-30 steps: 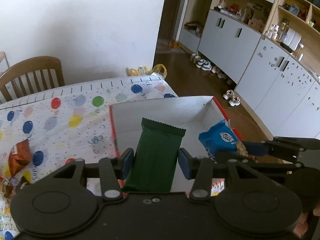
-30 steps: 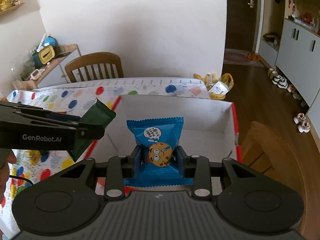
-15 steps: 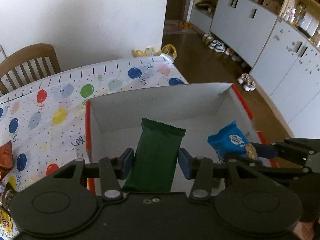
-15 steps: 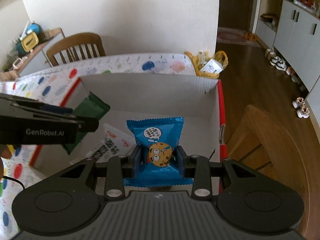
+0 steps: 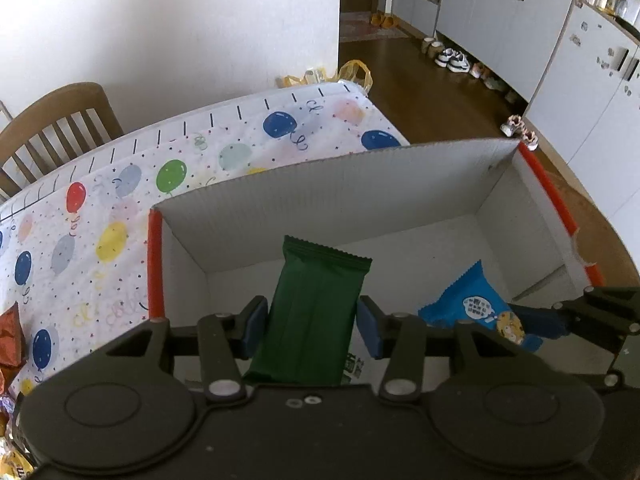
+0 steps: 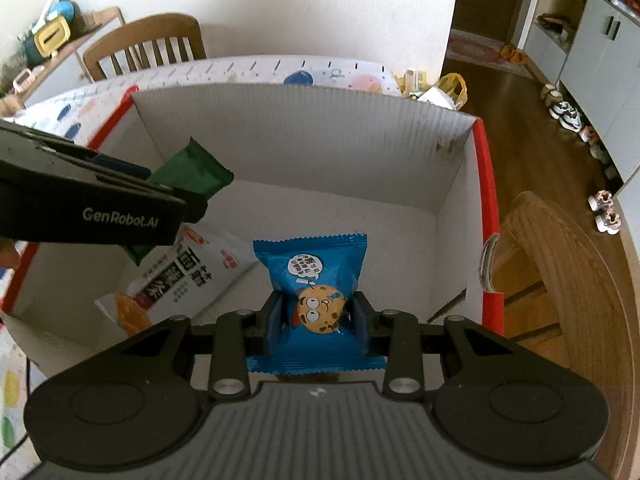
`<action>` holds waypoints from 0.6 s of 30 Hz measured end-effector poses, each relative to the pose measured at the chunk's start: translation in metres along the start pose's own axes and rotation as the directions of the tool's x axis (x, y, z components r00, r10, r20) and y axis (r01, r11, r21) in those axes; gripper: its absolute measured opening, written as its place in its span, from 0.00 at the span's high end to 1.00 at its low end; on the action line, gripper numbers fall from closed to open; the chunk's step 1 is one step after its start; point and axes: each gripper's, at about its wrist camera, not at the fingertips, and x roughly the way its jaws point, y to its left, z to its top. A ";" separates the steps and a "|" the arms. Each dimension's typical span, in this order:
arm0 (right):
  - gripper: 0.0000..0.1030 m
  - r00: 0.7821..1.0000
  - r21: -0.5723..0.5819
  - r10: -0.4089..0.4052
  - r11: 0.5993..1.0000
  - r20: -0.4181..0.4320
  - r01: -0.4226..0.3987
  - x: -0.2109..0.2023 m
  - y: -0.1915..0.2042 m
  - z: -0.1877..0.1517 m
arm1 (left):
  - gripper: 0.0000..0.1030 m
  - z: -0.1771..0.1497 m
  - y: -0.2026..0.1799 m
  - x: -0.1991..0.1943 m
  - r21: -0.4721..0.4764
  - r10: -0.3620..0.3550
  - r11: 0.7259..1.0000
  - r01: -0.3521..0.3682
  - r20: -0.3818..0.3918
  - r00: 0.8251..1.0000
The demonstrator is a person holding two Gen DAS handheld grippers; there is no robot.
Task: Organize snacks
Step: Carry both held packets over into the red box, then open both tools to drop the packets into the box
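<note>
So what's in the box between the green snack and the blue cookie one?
In the right wrist view, a white packet lies on the box floor, below and between the green snack and blue cookie pack.

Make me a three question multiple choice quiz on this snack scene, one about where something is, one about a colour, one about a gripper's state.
1. Where does the white packet lie?
A. on the chair
B. inside the box
C. on the floor

2. What colour is the packet in the left hand-held gripper?
A. green
B. yellow
C. pink

3. The right hand-held gripper is:
A. open and empty
B. shut on nothing
C. shut on the blue cookie packet

Answers:
1 B: it rests on the floor of the box.
2 A: the green packet sits between its fingers.
3 C: its fingers clamp the blue cookie packet.
</note>
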 end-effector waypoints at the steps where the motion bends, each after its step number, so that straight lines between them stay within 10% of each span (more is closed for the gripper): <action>1: 0.66 1.000 -0.006 -0.004 1.000 -0.006 0.004 0.001 0.000 -0.001 | 0.54 -0.001 -0.001 0.002 0.003 -0.002 1.000 0.002 -0.005 1.000; 18: 0.65 1.000 0.008 0.001 1.000 -0.019 -0.001 0.004 -0.003 -0.008 | 0.53 -0.011 -0.006 0.013 0.024 -0.007 1.000 0.008 -0.064 0.998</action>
